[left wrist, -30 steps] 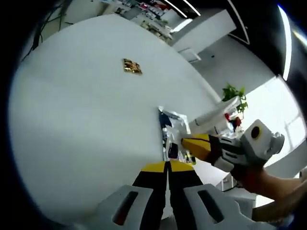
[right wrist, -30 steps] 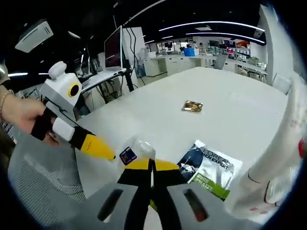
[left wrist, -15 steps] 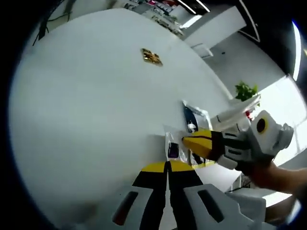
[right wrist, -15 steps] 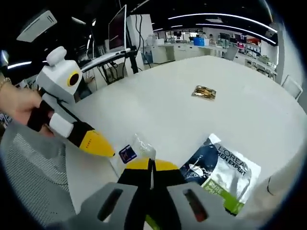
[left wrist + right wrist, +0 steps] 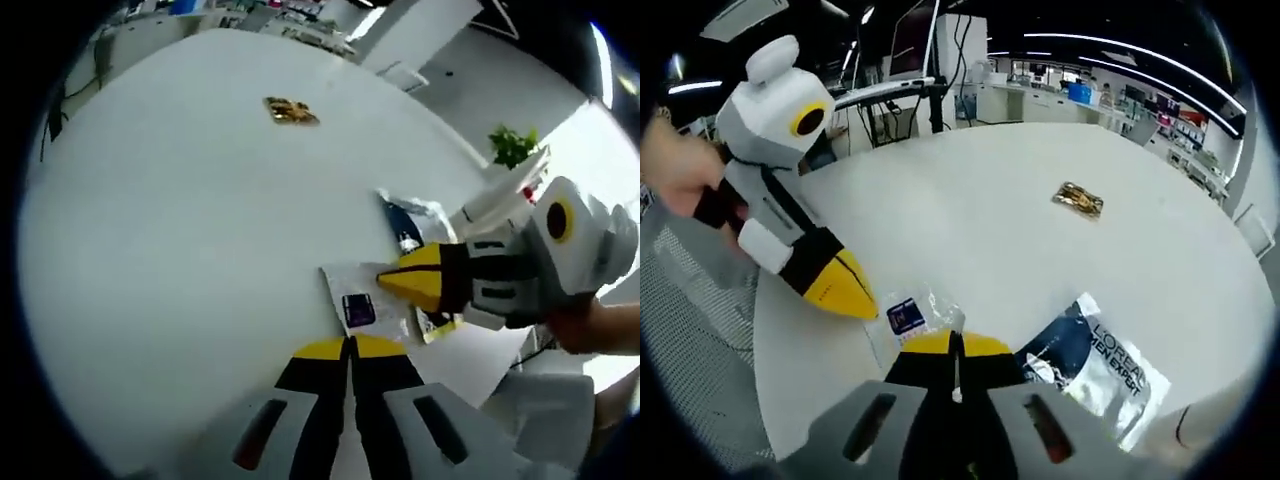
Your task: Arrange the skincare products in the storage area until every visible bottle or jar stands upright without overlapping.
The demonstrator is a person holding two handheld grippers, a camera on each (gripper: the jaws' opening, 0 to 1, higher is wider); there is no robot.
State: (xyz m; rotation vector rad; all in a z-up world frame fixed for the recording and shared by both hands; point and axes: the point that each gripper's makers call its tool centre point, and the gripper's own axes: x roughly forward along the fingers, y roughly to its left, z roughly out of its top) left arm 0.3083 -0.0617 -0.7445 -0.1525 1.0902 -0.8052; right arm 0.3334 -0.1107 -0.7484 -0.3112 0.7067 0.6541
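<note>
Two grippers: left gripper [image 5: 350, 345] jaws pressed together; right gripper [image 5: 956, 345] same, nothing held.
Sachet: clear sachet [image 5: 362, 300] flat on table [image 5: 180, 220], just ahead of both tips.
Nearer: about equal; right tip seems over it.

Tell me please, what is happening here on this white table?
A person holds two grippers low over the white table. The right gripper and the left gripper both have their jaws together near a clear packet. A silver-blue sachet lies flat beside it, and a small gold packet sits further away.
</note>
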